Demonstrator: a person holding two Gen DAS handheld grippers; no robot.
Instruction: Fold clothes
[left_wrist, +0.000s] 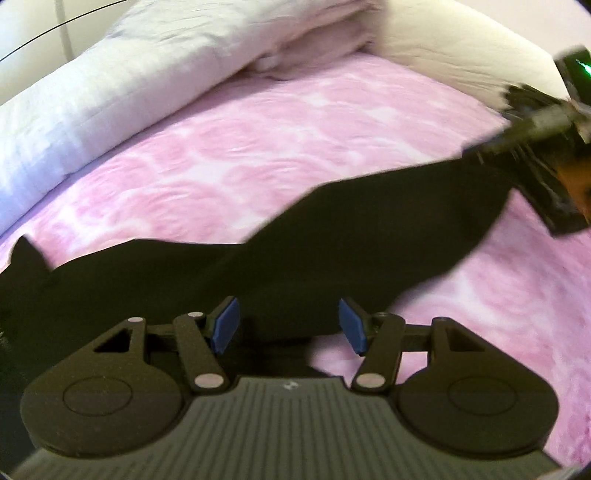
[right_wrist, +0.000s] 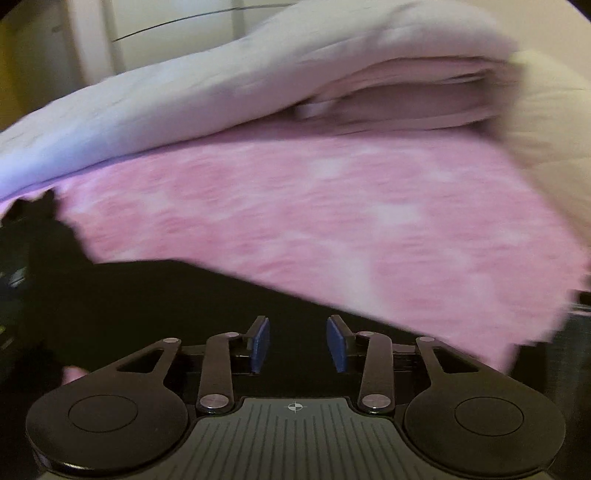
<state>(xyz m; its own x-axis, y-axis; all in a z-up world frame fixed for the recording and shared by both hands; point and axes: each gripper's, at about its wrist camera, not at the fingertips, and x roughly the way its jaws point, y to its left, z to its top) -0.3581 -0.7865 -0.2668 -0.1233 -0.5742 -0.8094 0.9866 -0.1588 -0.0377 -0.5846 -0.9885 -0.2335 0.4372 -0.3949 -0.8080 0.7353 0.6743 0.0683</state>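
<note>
A black garment (left_wrist: 332, 243) lies stretched across the pink patterned bedspread (left_wrist: 258, 147). My left gripper (left_wrist: 290, 325) is open, its blue pads just above the garment's near edge, holding nothing. My right gripper (right_wrist: 297, 343) is open over the black garment (right_wrist: 147, 302), which fills the lower left of the right wrist view. The right gripper also shows blurred at the far right of the left wrist view (left_wrist: 532, 129), at the garment's raised far end.
A folded white and pale pink duvet (left_wrist: 147, 66) lies along the back of the bed, also in the right wrist view (right_wrist: 295, 74). A cream pillow (left_wrist: 461, 48) sits at the back right. The bedspread's edge (right_wrist: 535, 325) drops off at the right.
</note>
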